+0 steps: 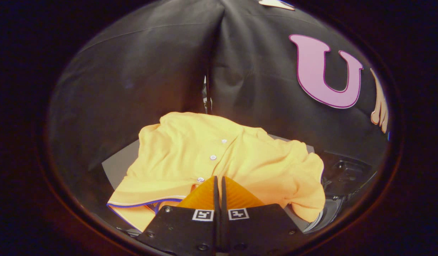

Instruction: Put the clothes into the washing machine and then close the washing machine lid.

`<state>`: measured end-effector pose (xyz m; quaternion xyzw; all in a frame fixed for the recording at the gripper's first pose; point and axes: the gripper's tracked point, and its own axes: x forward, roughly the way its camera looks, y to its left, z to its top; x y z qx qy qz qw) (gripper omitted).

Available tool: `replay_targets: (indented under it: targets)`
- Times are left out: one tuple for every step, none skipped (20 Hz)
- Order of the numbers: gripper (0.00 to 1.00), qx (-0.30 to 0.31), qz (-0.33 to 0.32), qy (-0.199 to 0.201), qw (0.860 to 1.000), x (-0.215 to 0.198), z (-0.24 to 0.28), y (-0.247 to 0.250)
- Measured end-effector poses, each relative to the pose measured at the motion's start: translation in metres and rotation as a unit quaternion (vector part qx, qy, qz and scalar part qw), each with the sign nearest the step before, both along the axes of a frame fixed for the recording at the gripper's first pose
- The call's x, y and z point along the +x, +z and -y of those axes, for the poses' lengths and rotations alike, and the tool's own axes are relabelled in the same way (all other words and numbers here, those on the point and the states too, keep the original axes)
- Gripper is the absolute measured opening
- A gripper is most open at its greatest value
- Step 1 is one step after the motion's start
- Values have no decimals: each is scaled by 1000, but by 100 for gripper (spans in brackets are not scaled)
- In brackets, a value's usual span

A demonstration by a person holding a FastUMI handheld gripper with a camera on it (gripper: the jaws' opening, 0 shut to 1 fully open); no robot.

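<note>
Yellow cotton-like fabric takes up the middle of the frame: a yellow polo shirt (pixel 219 160) lies crumpled and spread over a flat grey surface (pixel 115 169), whose pale corner shows at the centre left and again as a thin strip behind the shirt toward the right. The shirt's placket runs diagonally down the centre, with three small white buttons (pixel 213 157) in a row, and its collar, edged with a thin blue line, lies folded out at the lower left. To the lower right of the frame, just past the shirt's drooping sleeve, sit dark moulded parts and a curved grey rim (pixel 329 209); whether this belongs to the washing machine cannot be told from here. The gripper (pixel 219 183) rises from the bottom centre, its two orange fingers (pixel 201 199) pressed together with only a hairline slit between them and black bases carrying small square markers below. The fingertips end right at the shirt's lower edge, beside the lowest button, but whether any cloth is caught between them cannot be told. Black booth cloth (pixel 140 71) hangs behind everything in the upper half, meeting in a vertical seam at the centre.
</note>
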<state>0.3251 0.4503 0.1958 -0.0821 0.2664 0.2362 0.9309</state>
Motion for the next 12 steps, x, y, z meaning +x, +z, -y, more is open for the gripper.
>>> replay_targets:
  targets:
    - [1,1,2,0,1000,-1,3,1]
    - [1,3,3,0,1000,-3,6,2]
    - [1,3,6,1,1000,-3,9,4]
    - [1,4,8,1,1000,-4,13,6]
    - [1,7,10,-2,1000,-4,19,9]
    - [1,10,13,-8,1000,-5,27,12]
    - [1,13,16,-17,1000,-5,35,16]
    - [1,14,20,-27,999,-5,51,20]
    - [0,16,26,-40,999,-2,66,25]
    - [0,16,32,-54,998,0,82,30]
    - [0,16,39,-70,997,3,99,36]
    - [0,18,47,-86,995,6,117,42]
